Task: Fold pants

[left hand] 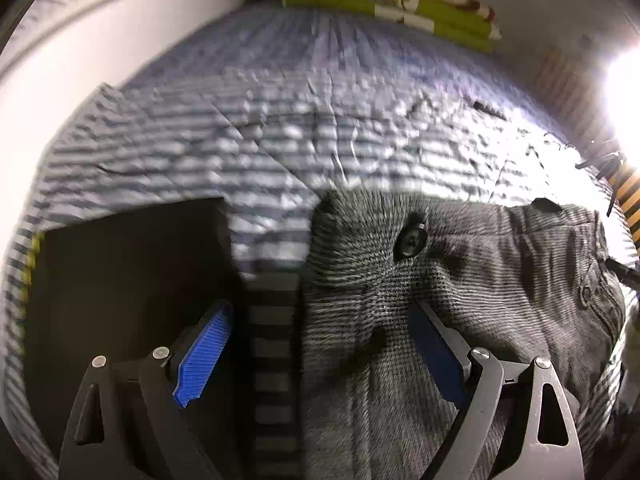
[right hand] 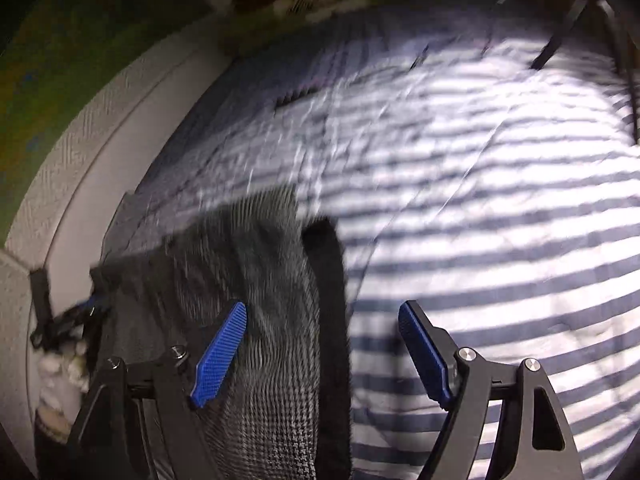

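Observation:
Grey houndstooth pants [left hand: 460, 280] lie on a blue-and-white striped bedsheet [left hand: 280, 120], waistband up, with a dark button [left hand: 410, 240] showing. My left gripper [left hand: 320, 352] is open and points down at them. The pants' left edge runs between its blue pads, and the cloth covers the tip of the right pad [left hand: 436, 356]. In the right wrist view the pants [right hand: 256, 280] are blurred, and their dark right edge [right hand: 328, 280] falls between the wide-apart pads of my open right gripper [right hand: 322, 354]. Neither gripper presses on the cloth.
A folded green, white and red blanket [left hand: 392, 4] lies at the far end of the bed. A white padded frame [right hand: 80, 160] borders the bed on the left. A bright lamp [left hand: 624, 100] glares at the right, and black cables [right hand: 560, 32] cross the sheet's far right.

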Action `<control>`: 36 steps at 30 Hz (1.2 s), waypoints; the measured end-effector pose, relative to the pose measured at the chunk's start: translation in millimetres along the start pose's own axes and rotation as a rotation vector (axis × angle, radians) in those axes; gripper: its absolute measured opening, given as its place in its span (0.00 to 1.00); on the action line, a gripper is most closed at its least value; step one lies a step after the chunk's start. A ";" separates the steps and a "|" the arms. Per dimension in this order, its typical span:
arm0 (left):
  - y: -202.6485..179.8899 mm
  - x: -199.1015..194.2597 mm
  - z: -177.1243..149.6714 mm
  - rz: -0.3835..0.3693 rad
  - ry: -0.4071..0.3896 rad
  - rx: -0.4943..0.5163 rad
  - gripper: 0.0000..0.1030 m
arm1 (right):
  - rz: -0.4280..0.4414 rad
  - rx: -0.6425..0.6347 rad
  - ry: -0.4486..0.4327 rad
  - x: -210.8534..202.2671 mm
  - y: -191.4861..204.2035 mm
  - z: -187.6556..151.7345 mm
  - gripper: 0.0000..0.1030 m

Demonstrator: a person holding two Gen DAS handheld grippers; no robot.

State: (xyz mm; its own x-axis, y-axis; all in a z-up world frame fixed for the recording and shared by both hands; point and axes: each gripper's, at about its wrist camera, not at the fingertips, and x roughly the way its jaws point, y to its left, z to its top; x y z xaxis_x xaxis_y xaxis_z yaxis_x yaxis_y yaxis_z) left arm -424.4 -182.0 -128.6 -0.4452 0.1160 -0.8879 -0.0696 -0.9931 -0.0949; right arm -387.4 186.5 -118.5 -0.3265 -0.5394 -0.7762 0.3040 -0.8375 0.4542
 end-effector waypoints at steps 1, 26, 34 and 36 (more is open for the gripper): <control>-1.8 11.9 -0.7 0.000 0.016 -0.005 0.91 | -0.021 -0.032 0.016 8.7 3.5 -3.3 0.77; -67.5 -261.6 -131.5 -0.034 -0.360 0.055 0.16 | 0.040 -0.201 -0.260 -211.3 132.3 -132.9 0.13; -55.8 -353.4 -228.4 -0.071 -0.325 0.072 0.20 | 0.175 -0.111 -0.177 -281.4 126.8 -230.7 0.13; -55.9 -316.7 -242.4 -0.031 -0.212 0.094 0.46 | 0.112 -0.106 -0.118 -257.7 116.3 -247.1 0.18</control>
State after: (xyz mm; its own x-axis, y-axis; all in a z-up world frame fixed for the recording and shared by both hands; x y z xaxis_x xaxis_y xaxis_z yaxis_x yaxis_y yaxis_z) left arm -63.1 -168.0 48.7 -0.6186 0.1577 -0.7697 -0.1649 -0.9839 -0.0690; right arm -46.8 249.8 26.3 -0.3860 -0.6408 -0.6636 0.4354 -0.7607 0.4814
